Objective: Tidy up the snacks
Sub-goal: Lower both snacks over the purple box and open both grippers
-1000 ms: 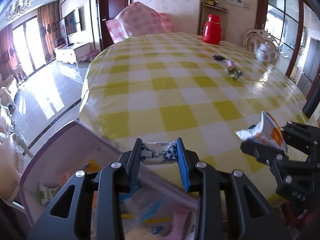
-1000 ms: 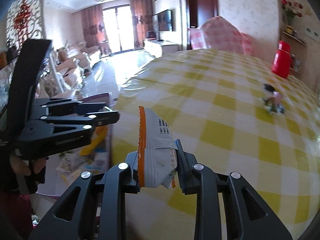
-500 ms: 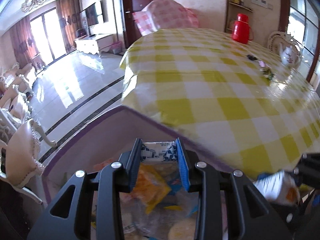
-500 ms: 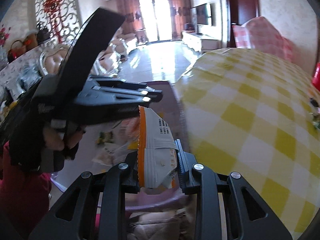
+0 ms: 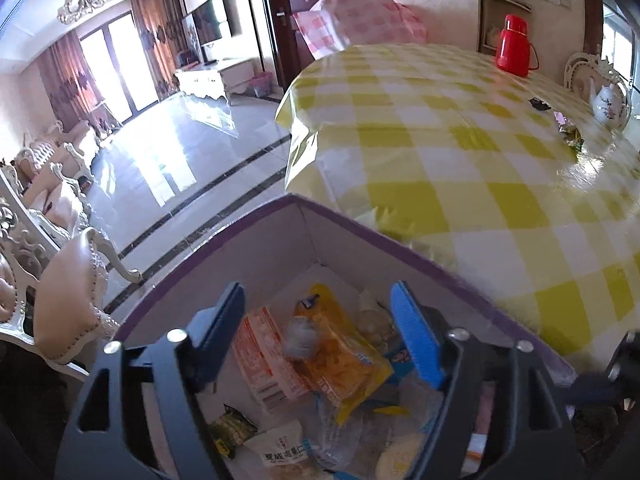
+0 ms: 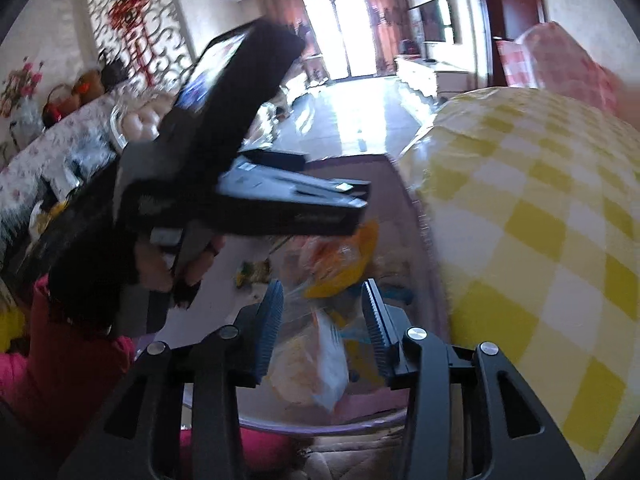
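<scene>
Both grippers hang wide over the box (image 5: 256,240) beside the desk (image 5: 460,152), left gripper (image 5: 316,332) and right gripper (image 6: 324,312) empty, snacks (image 5: 340,360) lying inside; best lift clear straight up before reaching for more.

Checked table (image 5: 460,168): flask (image 5: 516,46), teapot (image 5: 608,101).

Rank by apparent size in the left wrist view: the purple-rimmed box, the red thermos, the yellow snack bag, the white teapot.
1. Purple-rimmed box, by far.
2. Yellow snack bag, though it sits close to the camera.
3. Red thermos and white teapot look about alike; both are far off, so unranked.
</scene>
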A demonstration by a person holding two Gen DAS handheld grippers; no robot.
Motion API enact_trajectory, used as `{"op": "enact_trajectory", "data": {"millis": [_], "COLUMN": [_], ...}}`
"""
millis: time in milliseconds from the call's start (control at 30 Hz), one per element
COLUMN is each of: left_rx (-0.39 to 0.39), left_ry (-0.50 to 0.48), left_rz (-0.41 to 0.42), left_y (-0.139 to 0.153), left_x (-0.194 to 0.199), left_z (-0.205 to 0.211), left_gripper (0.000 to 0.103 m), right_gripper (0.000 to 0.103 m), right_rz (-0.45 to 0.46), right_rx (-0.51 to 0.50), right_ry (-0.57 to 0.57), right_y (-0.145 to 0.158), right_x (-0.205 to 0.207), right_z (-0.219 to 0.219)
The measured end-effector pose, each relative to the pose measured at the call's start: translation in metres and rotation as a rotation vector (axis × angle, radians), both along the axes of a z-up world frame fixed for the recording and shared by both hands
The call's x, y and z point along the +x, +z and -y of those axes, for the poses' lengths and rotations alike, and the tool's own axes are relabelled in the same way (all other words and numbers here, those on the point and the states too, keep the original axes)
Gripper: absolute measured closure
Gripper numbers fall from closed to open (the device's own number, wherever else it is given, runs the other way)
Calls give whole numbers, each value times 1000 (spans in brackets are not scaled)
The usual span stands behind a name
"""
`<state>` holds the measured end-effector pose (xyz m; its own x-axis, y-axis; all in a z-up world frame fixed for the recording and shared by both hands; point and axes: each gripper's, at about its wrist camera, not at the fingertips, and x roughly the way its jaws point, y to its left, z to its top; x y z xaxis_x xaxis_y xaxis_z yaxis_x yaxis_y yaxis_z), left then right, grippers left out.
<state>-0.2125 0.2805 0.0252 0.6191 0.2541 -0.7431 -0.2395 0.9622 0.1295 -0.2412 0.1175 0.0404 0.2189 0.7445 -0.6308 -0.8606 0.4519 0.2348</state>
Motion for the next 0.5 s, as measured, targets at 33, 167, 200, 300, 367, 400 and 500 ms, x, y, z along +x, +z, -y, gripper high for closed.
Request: {"op": "enact_trajectory", "data": {"millis": [33,167,200,300,367,400,500], "left_rx": [-1,5,5,8,22,27,35], "left_ry": [-4,-9,-12,-19,-25,-31,-76], "left_rz": [2,2,2,2,3,5,14], "left_y": [1,2,2,4,7,8,12], "left_x": [0,4,5,9,13,15,23], "left_z": [1,8,11,19,31,37,64], "left_gripper": [26,22,20,13,10,8,7], "right_gripper": [61,61,61,58,55,55,52], "right_rz": [-2,-15,-13,-2,-1,-2,2], "right_rx": [5,28,32,48,62,72,98], "right_ry": [-16,-78,-92,-162,-207,-235,-329], "right_y": [1,5,6,9,11,12,14], "right_x": [4,23,26,39,47,52,67], "right_z": [4,23,27,54,72,82,120]}}
